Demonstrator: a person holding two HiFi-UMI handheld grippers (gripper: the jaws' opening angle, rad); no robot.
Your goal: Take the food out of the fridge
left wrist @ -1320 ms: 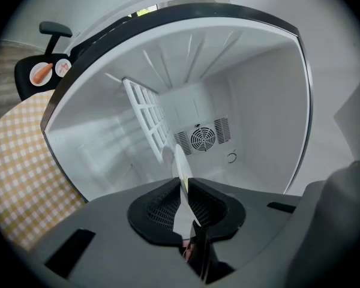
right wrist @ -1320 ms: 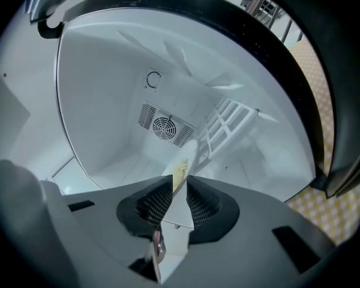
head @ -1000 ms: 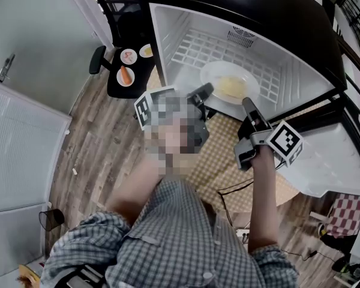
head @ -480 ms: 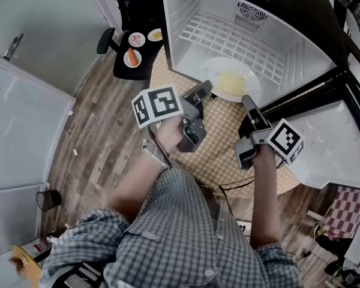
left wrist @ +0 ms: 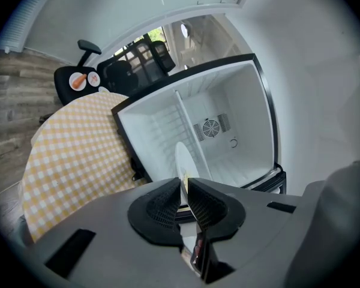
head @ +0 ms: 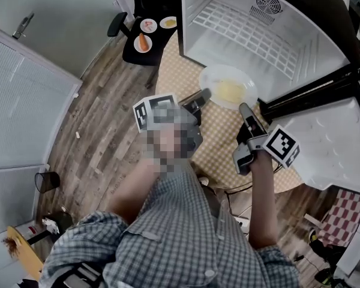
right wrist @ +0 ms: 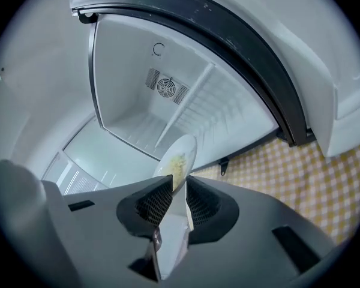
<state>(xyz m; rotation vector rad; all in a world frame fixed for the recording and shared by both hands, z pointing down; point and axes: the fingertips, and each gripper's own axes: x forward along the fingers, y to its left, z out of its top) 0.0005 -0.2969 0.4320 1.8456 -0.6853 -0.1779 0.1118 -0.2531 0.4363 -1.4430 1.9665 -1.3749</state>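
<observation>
A white plate point(head: 228, 89) with yellow food on it hangs over the checkered tablecloth point(head: 174, 71), just in front of the open fridge point(head: 312, 53). My left gripper point(head: 203, 95) is shut on the plate's left rim. My right gripper point(head: 245, 108) is shut on its near right rim. In the left gripper view the plate point(left wrist: 183, 161) shows edge-on, pinched between the pads of the left gripper point(left wrist: 184, 188). In the right gripper view the plate point(right wrist: 177, 158) is likewise clamped by the right gripper point(right wrist: 179, 188). The fridge point(left wrist: 228, 119) holds only a white wire shelf point(head: 246, 32).
The fridge door point(head: 330, 143) stands open at the right. A black chair point(head: 145, 44) at the upper left carries small plates of food. Wooden floor point(head: 102, 137) lies to the left, with a white door beside it. The person's checked shirt fills the bottom.
Both grippers have drawn back toward me with the plate. It was inside the fridge opening a second ago and is now outside, above the tablecloth.
</observation>
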